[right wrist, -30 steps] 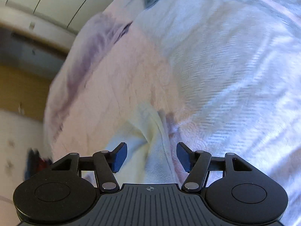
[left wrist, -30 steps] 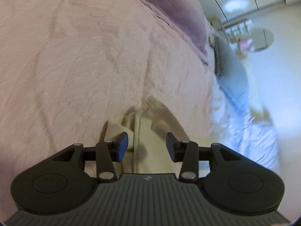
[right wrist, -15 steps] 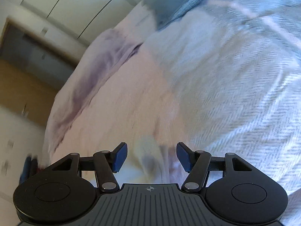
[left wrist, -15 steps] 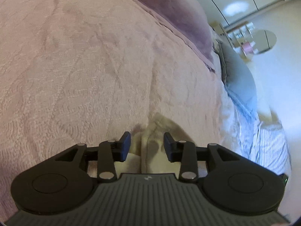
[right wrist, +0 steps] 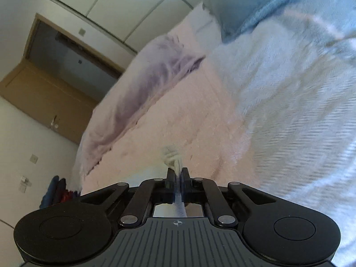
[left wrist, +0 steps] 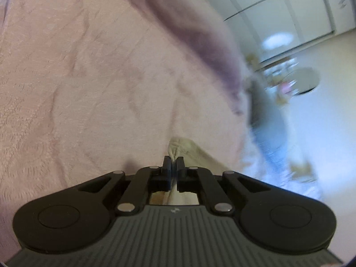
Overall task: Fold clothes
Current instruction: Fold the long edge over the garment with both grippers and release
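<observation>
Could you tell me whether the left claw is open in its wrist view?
No, the left claw is shut on a fold of the cream cloth.

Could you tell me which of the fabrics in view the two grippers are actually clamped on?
The pale cream garment: the left gripper and right gripper each pinch a fold. The pink blanket, purple blanket and white bedspread lie ungripped.

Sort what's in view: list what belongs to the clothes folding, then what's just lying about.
Job: cream garment, pinched by the left gripper and the right gripper.

Lying about: pink blanket, purple throw, blue pillow, white bedspread.
</observation>
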Demonstrator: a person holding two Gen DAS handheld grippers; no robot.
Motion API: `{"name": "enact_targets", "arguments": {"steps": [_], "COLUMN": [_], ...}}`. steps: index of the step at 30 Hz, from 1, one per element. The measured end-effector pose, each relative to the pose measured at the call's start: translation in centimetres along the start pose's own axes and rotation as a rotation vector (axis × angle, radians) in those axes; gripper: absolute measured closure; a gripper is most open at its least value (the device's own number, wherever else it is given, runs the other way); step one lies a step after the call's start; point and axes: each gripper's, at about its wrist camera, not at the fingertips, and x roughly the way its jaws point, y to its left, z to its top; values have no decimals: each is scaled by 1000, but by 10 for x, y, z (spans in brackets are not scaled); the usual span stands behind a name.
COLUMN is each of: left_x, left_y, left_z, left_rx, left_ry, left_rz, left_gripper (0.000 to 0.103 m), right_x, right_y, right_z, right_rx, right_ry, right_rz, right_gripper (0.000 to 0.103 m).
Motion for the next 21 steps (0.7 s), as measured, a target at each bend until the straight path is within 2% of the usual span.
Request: {"name": "enact_targets", "arguments": {"steps": [3,4,6,7,9,11,14,17,18,19,20,21], "left_x": [34,42,27,16,-10,-35,-67,-80,-80,-77,-76,-77], "left_y": [9,11,8,7,8,9,8,5,6,8,9,7], "left_z": [-3,-4,-14,-20,-37,-60,-105,-136,-144,-151,-154,-156], "left_rx": [-16,-20,2,16,22,15,2,-16,-30,-35,-23,1], "left_ry": [63,77,44,25,19,40,72,65,59,52,48,34], "left_rz": [132,174,168,165,171,162,157,148,148,148,153,165], "left_gripper": [88,88,83,76,73,72,68,64,66,73,87,102], "right_x": [26,29,16,6,-16,-40,-71,-94,-96,-97,-96,-93], "right_y": [-3,-4,-5,-6,-9,-12,-16,-16,-17,-18,-19,-16], "right_z": [8,5,-5,-11,-27,-46,-86,-117,-125,-132,-137,-139], "right_rx": [28,40,61,66,77,91,115,127,142,161,165,141], "right_ry": [80,85,47,30,13,18,76,117,123,128,129,124], "right_rz": [-81,-95,-83,-78,-69,-58,-66,-80,-64,-43,-32,-49], "right_gripper": [99,95,79,69,60,60,60,60,60,60,61,89]}}
